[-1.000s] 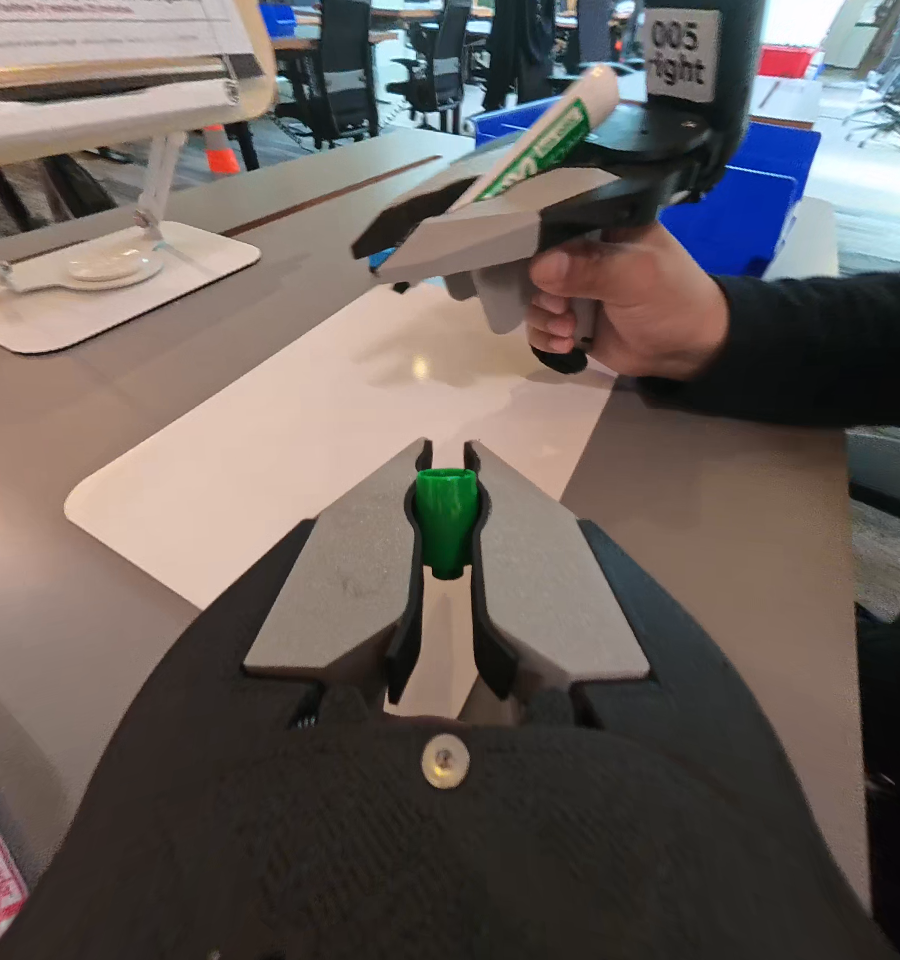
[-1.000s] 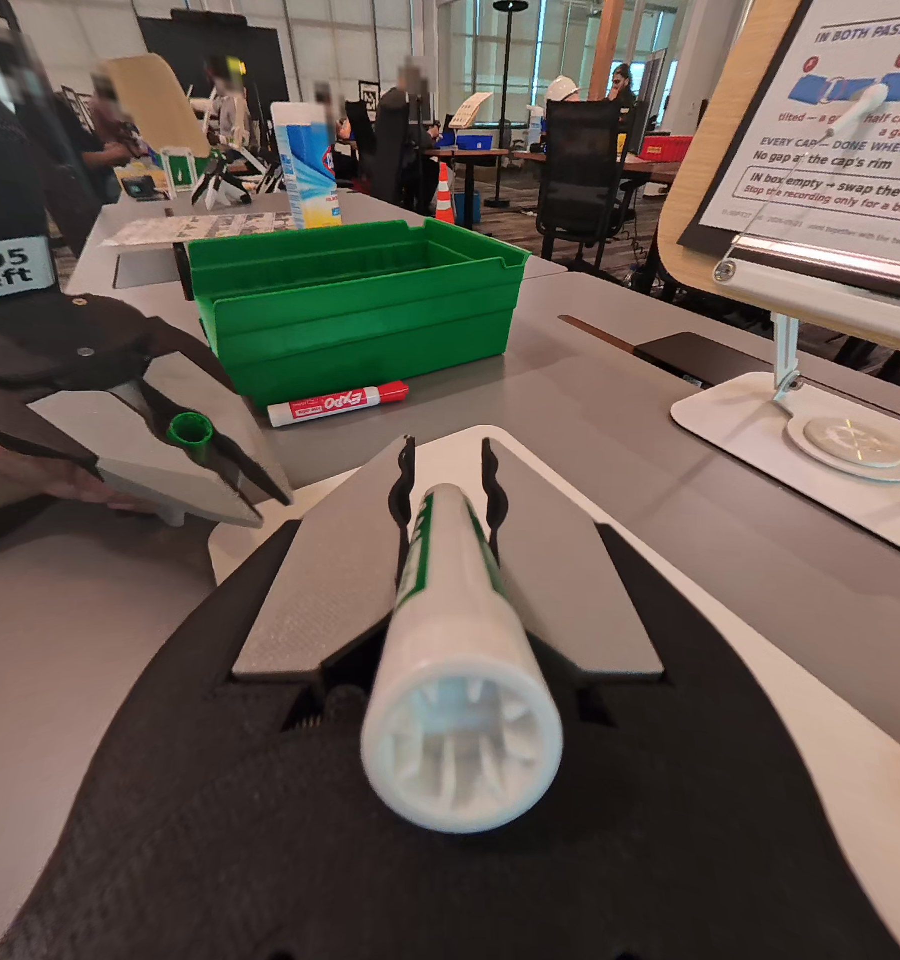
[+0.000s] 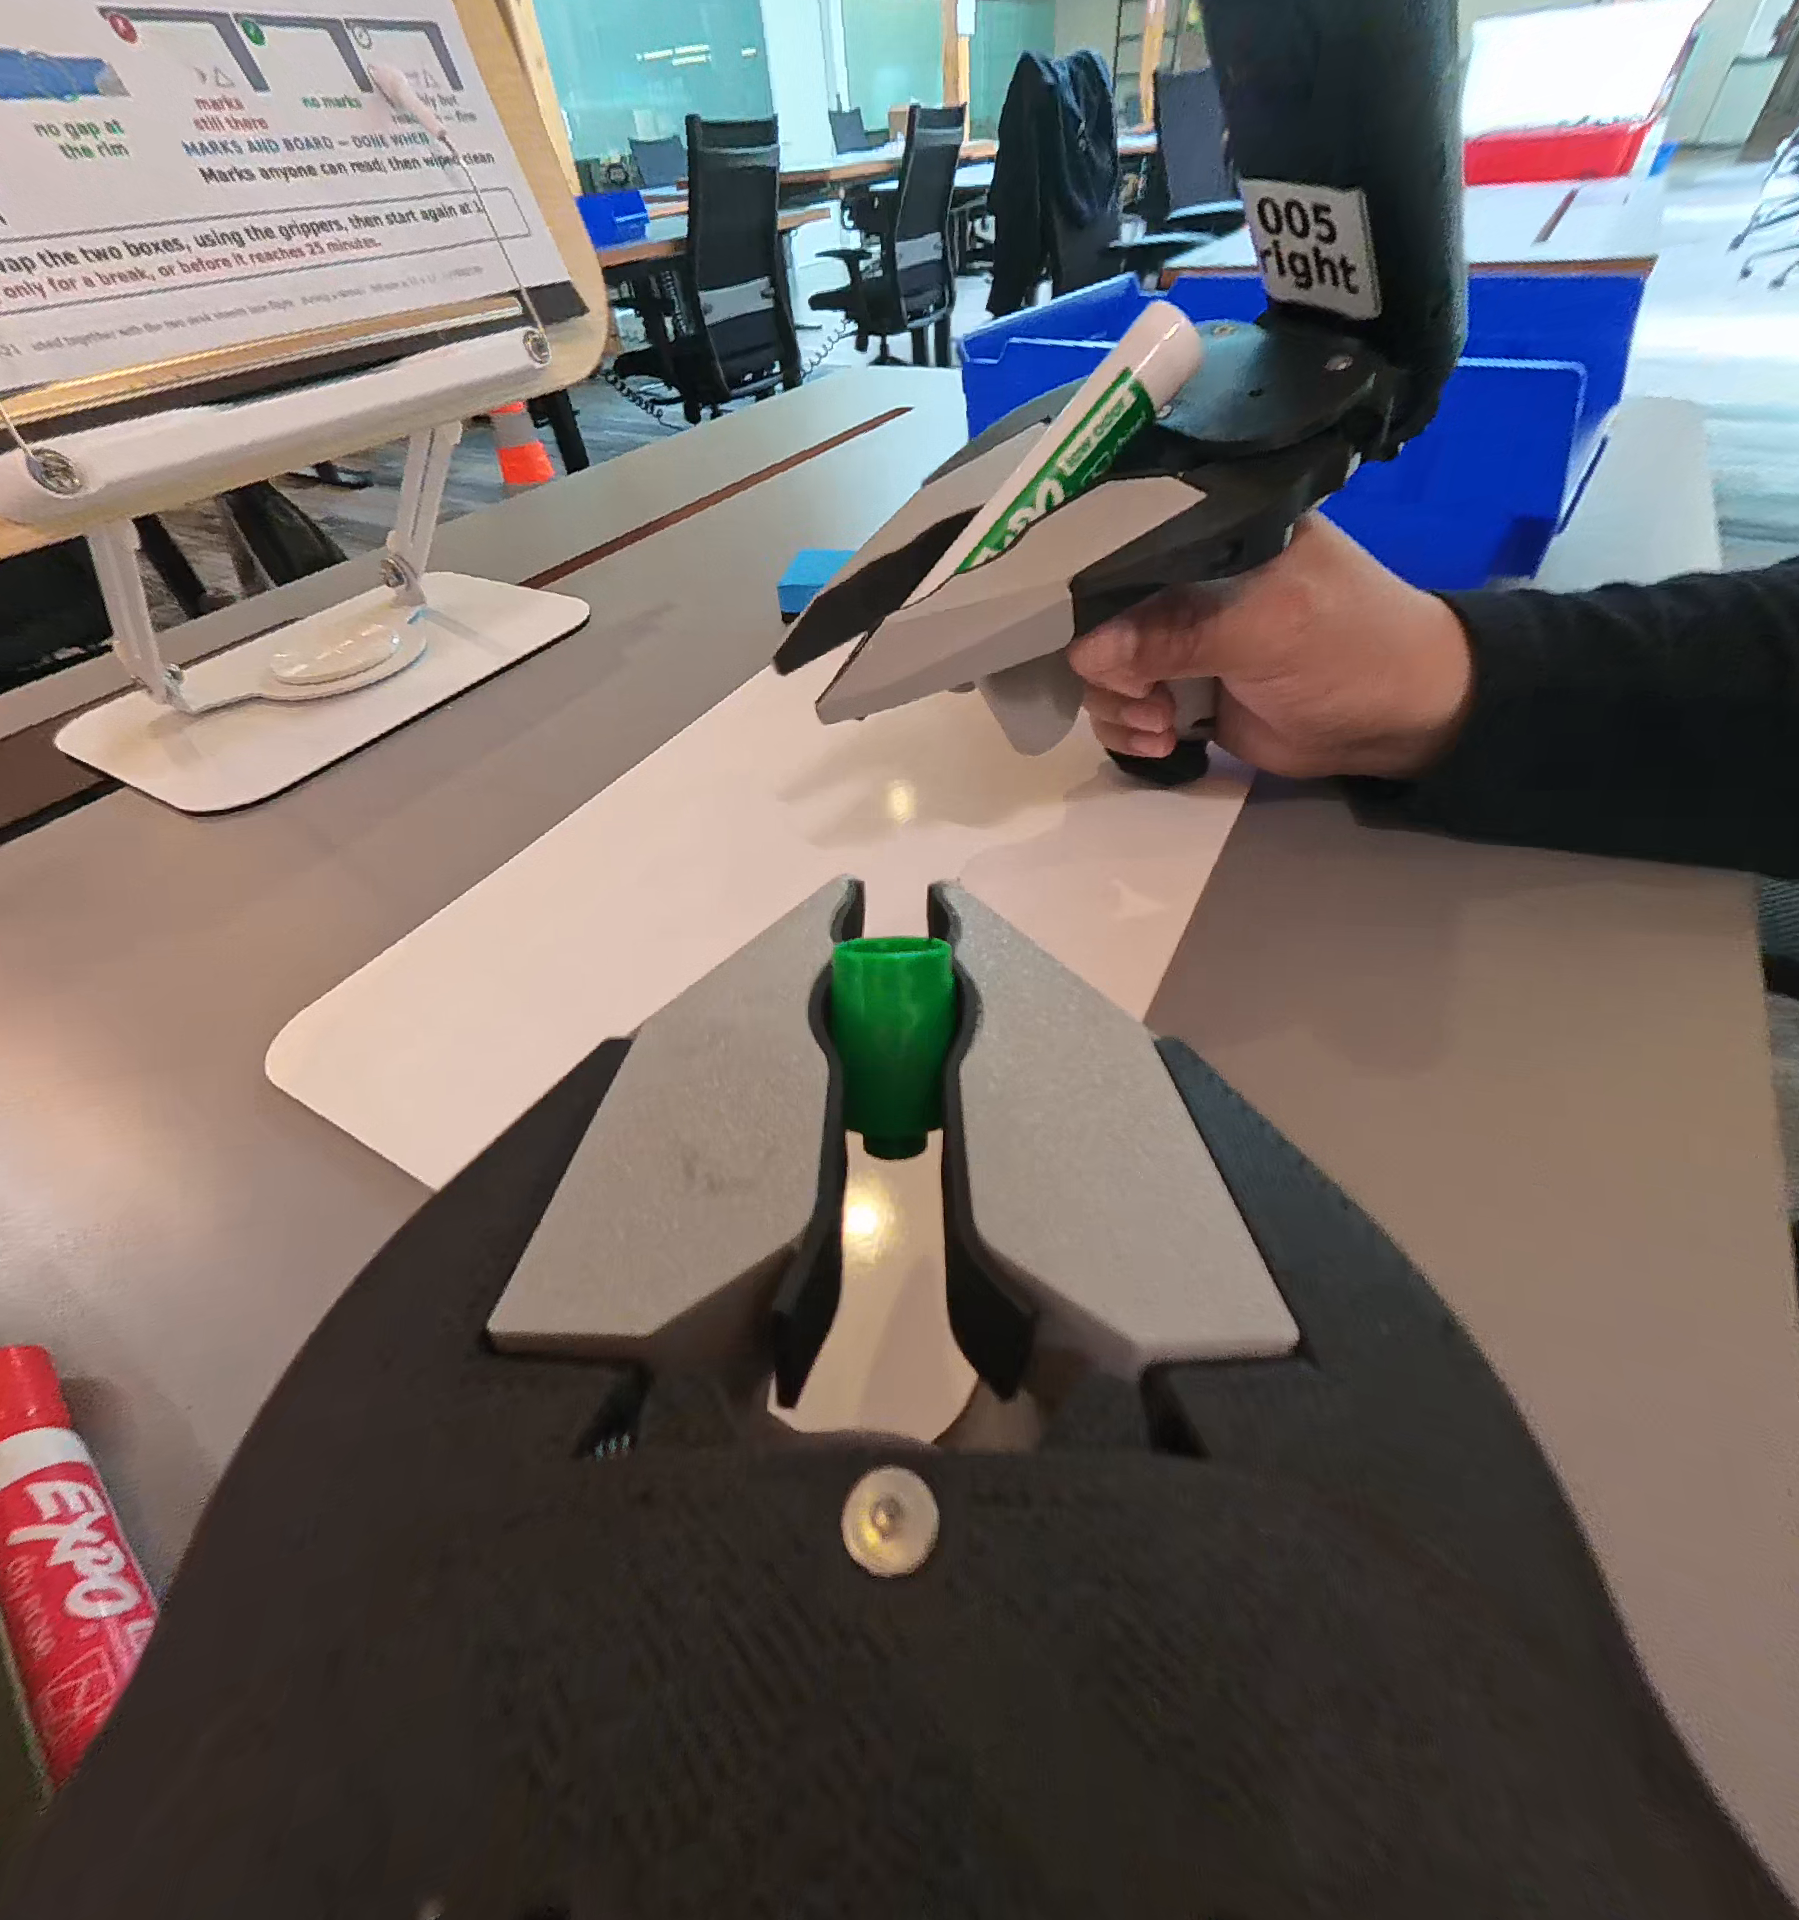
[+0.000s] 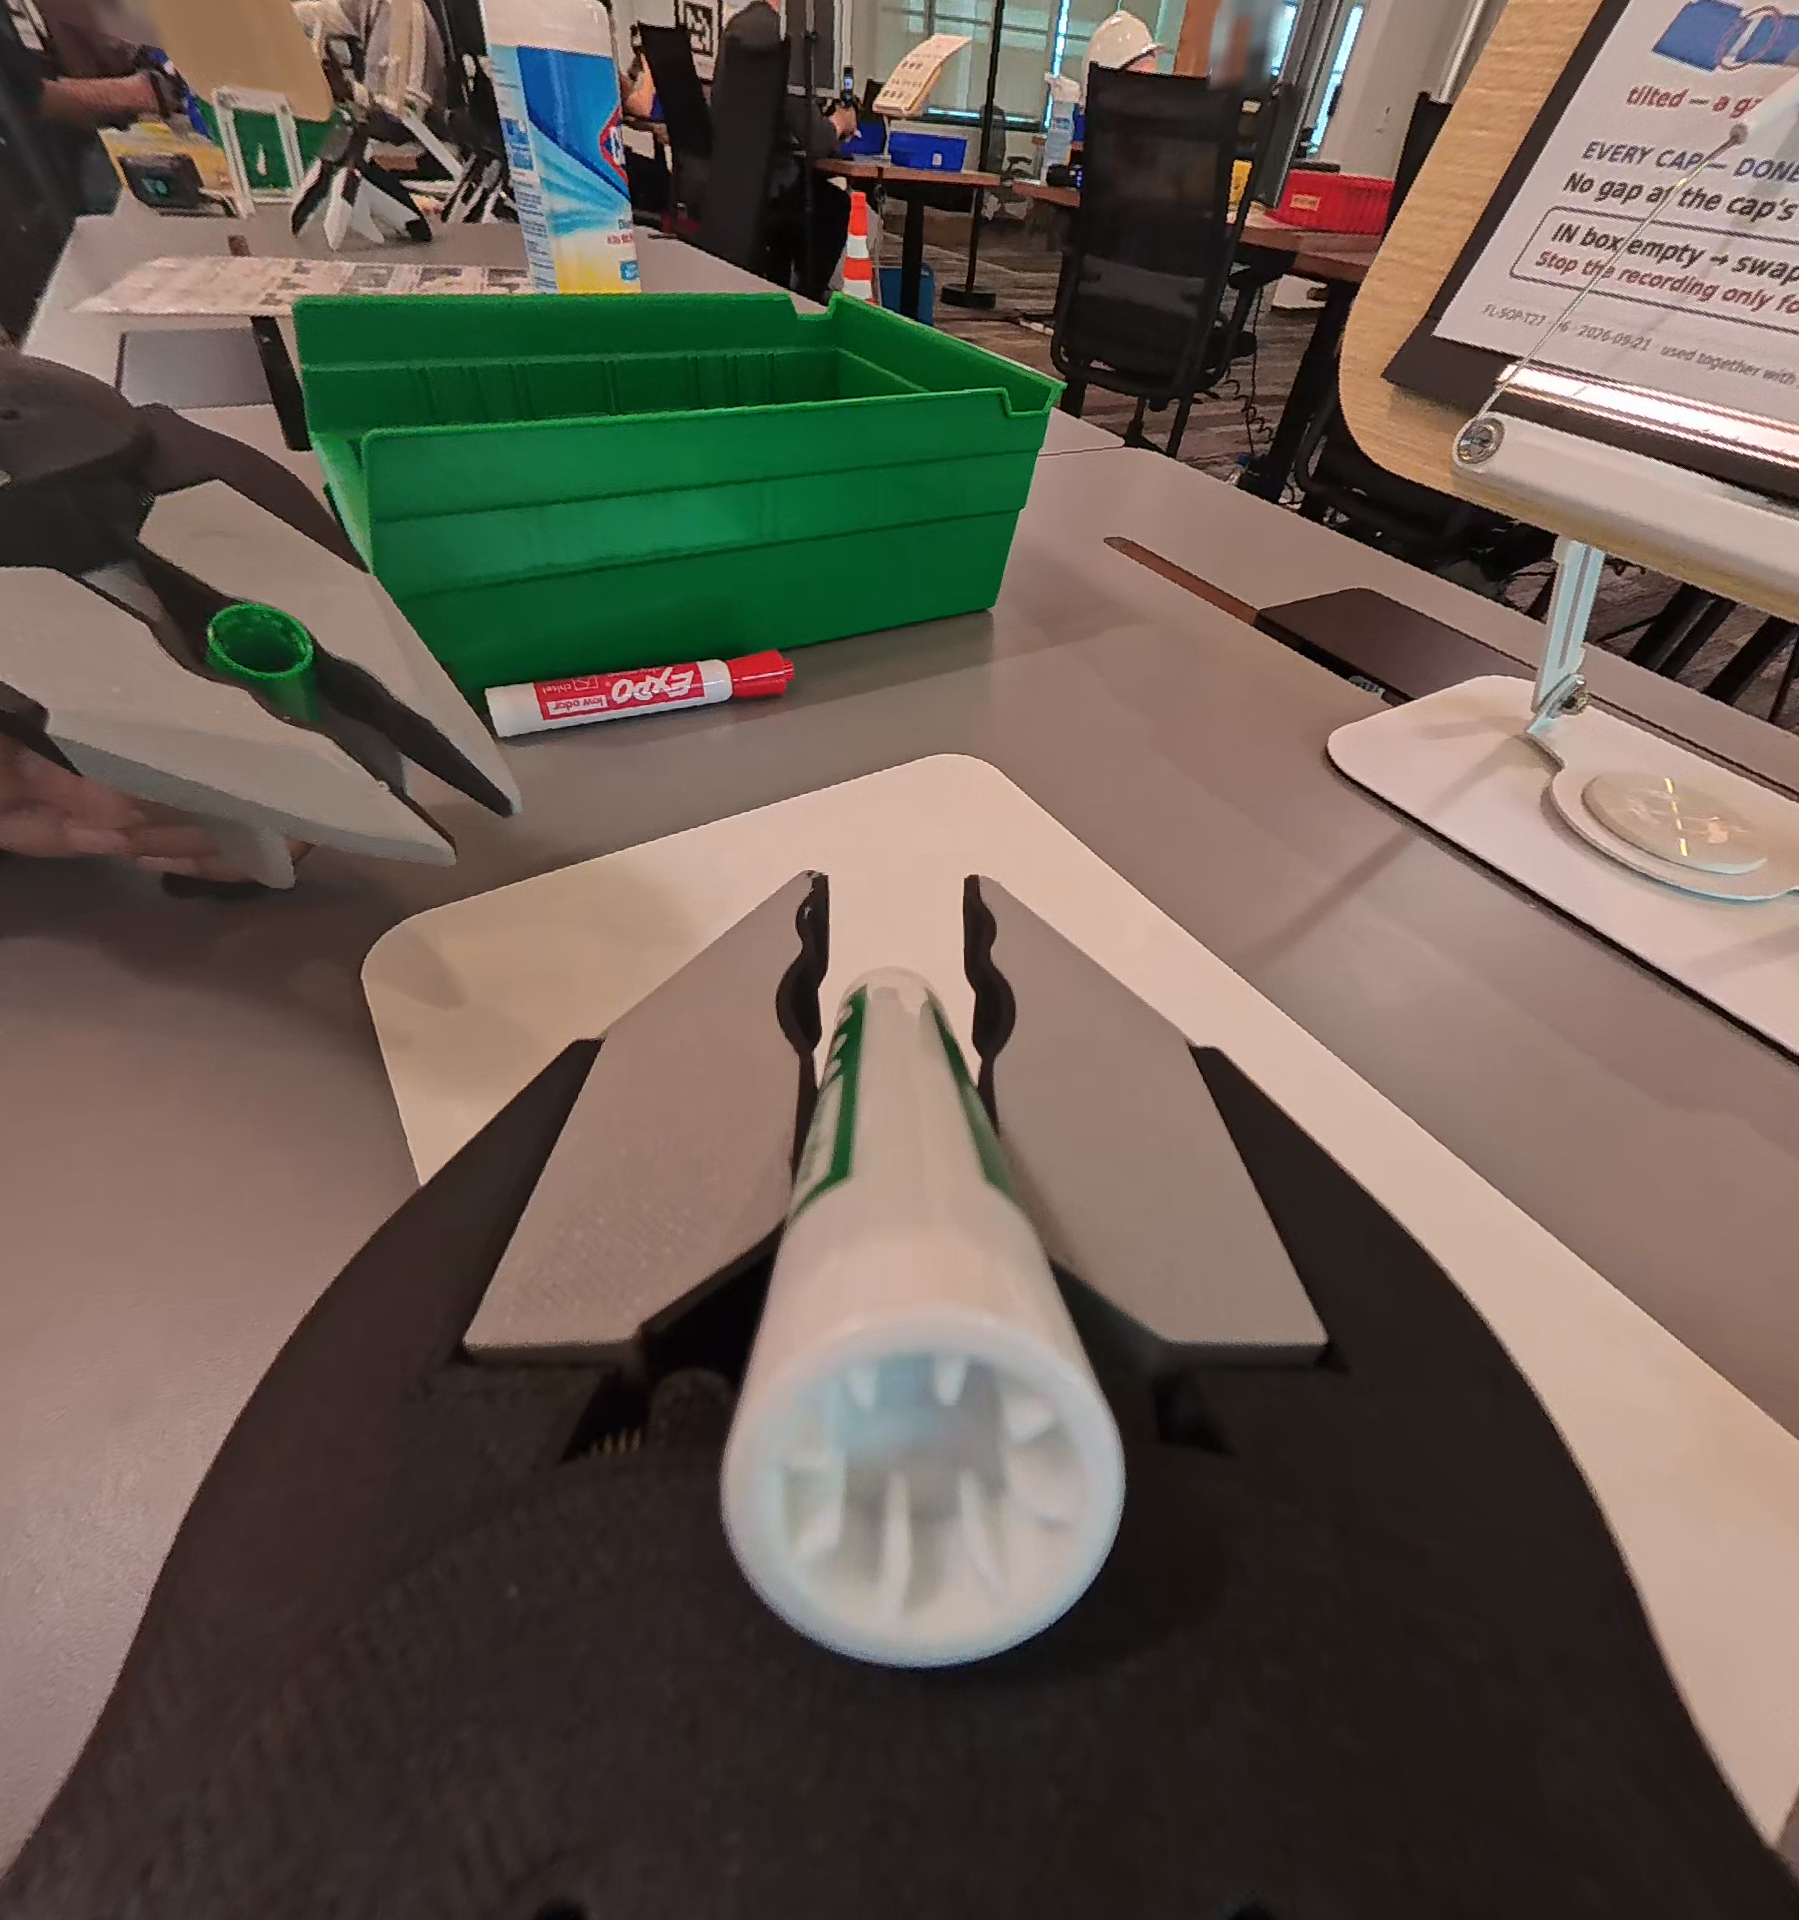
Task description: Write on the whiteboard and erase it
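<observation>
Risk lies mostly in the marker: the right gripper (image 4: pixel 895 914) fingers clench the green-labelled white marker (image 4: pixel 905 1226) steeply above the blank white whiteboard (image 3: pixel 583 997) on the table, so hard pressing could slide it back. Left gripper (image 3: pixel 893 904) pinches the green cap (image 3: pixel 890 1039), which could drop.

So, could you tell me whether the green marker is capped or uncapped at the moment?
Uncapped: the left gripper holds the green cap by itself, while the right gripper holds the green marker apart from it.

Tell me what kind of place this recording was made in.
Probably an open-plan office or lab set up for data collection: rows of desks with black office chairs, storage bins, and an instruction sheet on a stand.
</observation>
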A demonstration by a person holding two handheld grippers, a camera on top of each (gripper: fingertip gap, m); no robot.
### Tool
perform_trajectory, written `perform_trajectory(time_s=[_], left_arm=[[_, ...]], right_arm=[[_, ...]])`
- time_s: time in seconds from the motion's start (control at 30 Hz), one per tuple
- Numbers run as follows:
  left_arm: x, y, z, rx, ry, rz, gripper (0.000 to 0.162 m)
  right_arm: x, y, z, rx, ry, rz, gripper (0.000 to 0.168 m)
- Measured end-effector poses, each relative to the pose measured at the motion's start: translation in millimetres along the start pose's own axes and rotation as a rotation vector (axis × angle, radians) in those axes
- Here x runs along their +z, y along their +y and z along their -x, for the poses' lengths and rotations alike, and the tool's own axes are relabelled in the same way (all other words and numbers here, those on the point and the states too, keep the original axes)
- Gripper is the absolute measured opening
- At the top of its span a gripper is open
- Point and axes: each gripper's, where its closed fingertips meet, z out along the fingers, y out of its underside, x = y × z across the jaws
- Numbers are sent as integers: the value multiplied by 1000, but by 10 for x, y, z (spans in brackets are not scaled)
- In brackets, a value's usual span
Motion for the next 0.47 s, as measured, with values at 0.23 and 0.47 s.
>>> perform_trajectory(time_s=[0.23,0.47], left_arm=[[45,34,-35,107,-38,33,10],[1,13,-6,120,-53,11,10]], right_arm=[[-8,-4,31,-14,-3,1,23],[-43,-14,-23,-20,29,-6,23]])
